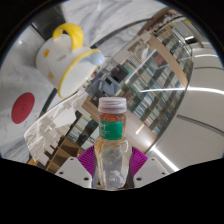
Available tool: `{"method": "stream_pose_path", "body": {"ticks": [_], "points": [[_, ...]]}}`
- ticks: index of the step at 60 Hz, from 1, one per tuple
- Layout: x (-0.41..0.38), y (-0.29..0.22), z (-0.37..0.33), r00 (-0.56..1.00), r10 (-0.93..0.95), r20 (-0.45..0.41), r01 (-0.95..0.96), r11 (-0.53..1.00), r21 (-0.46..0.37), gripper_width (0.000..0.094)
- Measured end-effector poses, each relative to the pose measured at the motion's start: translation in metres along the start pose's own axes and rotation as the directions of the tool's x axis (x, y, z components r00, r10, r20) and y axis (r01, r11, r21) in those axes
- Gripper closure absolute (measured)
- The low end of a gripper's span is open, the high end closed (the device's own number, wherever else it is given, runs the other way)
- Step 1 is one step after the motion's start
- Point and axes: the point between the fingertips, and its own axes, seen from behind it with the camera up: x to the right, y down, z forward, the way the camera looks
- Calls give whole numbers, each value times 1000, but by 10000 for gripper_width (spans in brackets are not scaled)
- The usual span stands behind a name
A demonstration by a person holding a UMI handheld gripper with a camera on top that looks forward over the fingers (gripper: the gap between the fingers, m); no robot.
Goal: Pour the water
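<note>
Tongs (113, 166) clamped on capped bottle (113, 140), mug (64, 55) well beyond

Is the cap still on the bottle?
Yes, the bottle, held between the gripper fingers, has its white cap on top.

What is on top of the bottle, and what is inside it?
A white cap closes the bottle, gripped between the gripper pads. Inside looks clear; water level hidden.

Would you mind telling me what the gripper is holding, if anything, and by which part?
The gripper holds a small clear plastic bottle with a white cap and green label, its fingers pressing on the lower body below the label.
</note>
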Motion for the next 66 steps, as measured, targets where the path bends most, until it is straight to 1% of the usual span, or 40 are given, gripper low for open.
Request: {"method": "stream_pose_path", "body": {"ticks": [4, 7, 11, 13, 16, 20, 21, 24, 27, 28, 30, 33, 34, 35, 37, 38, 41, 42, 43, 46, 47, 49, 50, 53, 54, 55, 56, 62, 64, 65, 66], "points": [[-8, -22, 0, 998, -61, 4, 61, 997, 46, 522], [-11, -34, -2, 998, -63, 8, 62, 995, 72, 525], [-6, -32, 0, 1000, -24, 7, 23, 998, 57, 525], [-6, -21, 3, 1000, 18, 3, -18, 999, 47, 523], [12, -16, 3, 994, 113, -2, -113, 993, 27, 524], [32, 9, 7, 952, 303, -34, -303, 953, -3, 522], [41, 13, 7, 927, 375, -31, -375, 927, -4, 523], [57, 30, 7, 814, 580, -34, -581, 814, -21, 525], [66, 42, 6, 645, 763, -41, -764, 643, -39, 521], [72, 52, 7, 571, 820, -24, -821, 570, -39, 524], [76, 53, 8, 405, 914, 8, -913, 405, -45, 522], [71, 48, 9, 138, 990, 28, -987, 139, -77, 523], [66, 41, 8, 61, 998, 30, -994, 63, -93, 523], [66, 52, 6, -17, 999, 42, -994, -12, -111, 523], [58, 48, 7, -160, 986, 49, -978, -151, -140, 522], [50, 33, 9, -220, 975, 46, -965, -210, -154, 523], [33, 23, 7, -348, 936, 49, -922, -332, -200, 523], [27, 36, 4, -376, 925, 52, -908, -357, -219, 523], [19, 33, 3, -400, 915, 47, -895, -379, -236, 523], [-8, 21, 0, -458, 888, 41, -857, -429, -285, 523], [-18, 1, 1, -476, 879, 34, -844, -445, -299, 523], [-38, -10, -2, -507, 861, 25, -816, -471, -334, 523], [-51, 0, -6, -522, 853, 27, -803, -480, -353, 522], [-79, -9, -13, -552, 833, 27, -772, -498, -395, 521], [-85, -22, -13, -560, 828, 24, -763, -504, -405, 521], [-94, -17, -17, -569, 821, 29, -754, -508, -417, 521], [-99, -35, -18, -575, 817, 25, -746, -513, -424, 521], [-136, -59, -25, -575, 818, 28, -729, -497, -470, 522], [-151, -70, -32, -576, 817, 25, -721, -494, -487, 507], [-151, -69, -34, -573, 819, 20, -730, -499, -468, 496], [-148, -64, -29, -581, 814, 17, -743, -521, -421, 511]]}}
